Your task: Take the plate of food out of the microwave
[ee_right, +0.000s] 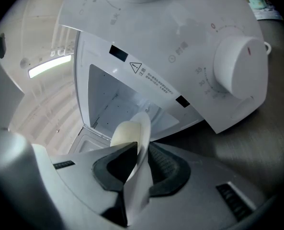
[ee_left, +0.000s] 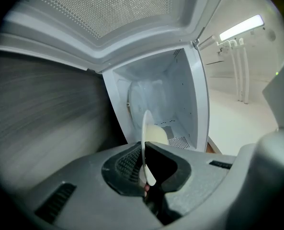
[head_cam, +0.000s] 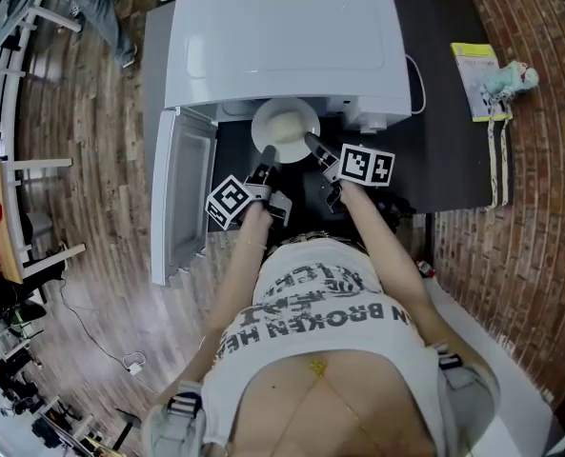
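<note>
Closest to me, my left gripper (head_cam: 269,156) and my right gripper (head_cam: 313,144) were each clamped on the rim of the round white plate (head_cam: 285,128), one on each side. The plate sat level at the mouth of the white box-shaped microwave (head_cam: 282,36), just above the middle of the head view, carrying a pale cream mound of food (head_cam: 282,122). The white hinged microwave door (head_cam: 182,193) stood swung wide open at left of centre. I judged that the opening and the gripping were done and the lifting out was under way. What was left was to draw the plate fully clear of the cavity and set it down, perhaps on the dark grey tabletop (head_cam: 449,150) to the right. The head view gave me both grippers and the plate's place at the opening, but not the pads. The left gripper view showed the plate's thin rim (ee_left: 145,128) edge-on, pinched between the left gripper's (ee_left: 144,159) dark pads, with the food (ee_left: 157,134) beyond it. Past that lay the bare white cavity (ee_left: 173,92), and the door's perforated window (ee_left: 103,8) at the top of the frame. The right gripper view showed the same pinch from the other side, right gripper (ee_right: 139,164) on rim (ee_right: 142,128). Only it showed the round white dial knob (ee_right: 240,73) at upper right.
</note>
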A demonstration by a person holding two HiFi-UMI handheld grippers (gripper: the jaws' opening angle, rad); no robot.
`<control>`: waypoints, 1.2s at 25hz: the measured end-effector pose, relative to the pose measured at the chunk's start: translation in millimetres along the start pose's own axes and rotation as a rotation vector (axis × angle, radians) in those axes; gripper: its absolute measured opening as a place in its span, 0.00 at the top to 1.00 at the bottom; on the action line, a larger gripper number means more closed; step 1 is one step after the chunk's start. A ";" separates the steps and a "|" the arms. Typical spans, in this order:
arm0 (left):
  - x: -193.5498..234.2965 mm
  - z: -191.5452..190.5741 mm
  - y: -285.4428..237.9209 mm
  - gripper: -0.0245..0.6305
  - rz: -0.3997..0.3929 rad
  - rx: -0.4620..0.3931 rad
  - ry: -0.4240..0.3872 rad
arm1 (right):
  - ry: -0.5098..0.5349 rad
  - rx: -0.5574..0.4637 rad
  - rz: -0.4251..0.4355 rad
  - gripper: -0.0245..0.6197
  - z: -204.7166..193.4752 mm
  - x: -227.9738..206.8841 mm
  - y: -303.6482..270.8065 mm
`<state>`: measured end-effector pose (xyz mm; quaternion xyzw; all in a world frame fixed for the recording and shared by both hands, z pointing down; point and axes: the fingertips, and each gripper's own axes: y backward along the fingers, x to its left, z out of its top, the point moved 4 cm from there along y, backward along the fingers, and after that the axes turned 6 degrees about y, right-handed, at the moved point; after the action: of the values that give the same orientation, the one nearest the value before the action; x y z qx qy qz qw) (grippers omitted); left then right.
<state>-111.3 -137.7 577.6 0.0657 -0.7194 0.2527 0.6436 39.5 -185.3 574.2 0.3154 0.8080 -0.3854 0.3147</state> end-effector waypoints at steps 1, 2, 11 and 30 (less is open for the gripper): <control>-0.3 -2.1 0.3 0.94 0.000 -0.004 0.000 | 0.001 0.003 0.002 0.85 0.0 -0.7 1.6; -0.7 -4.3 0.7 0.94 0.000 -0.007 -0.001 | 0.002 0.006 0.005 0.85 0.0 -1.3 3.4; -3.5 -22.1 12.2 0.94 0.001 -0.055 0.004 | 0.020 0.036 0.046 0.85 -3.6 -1.6 15.6; 4.7 -25.6 57.3 0.94 -0.013 -0.142 0.020 | 0.052 0.094 0.113 0.86 -30.4 23.9 16.0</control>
<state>-113.2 -75.7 567.2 0.0222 -0.7286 0.1974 0.6555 29.0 -145.9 564.7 0.3849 0.7777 -0.3964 0.2999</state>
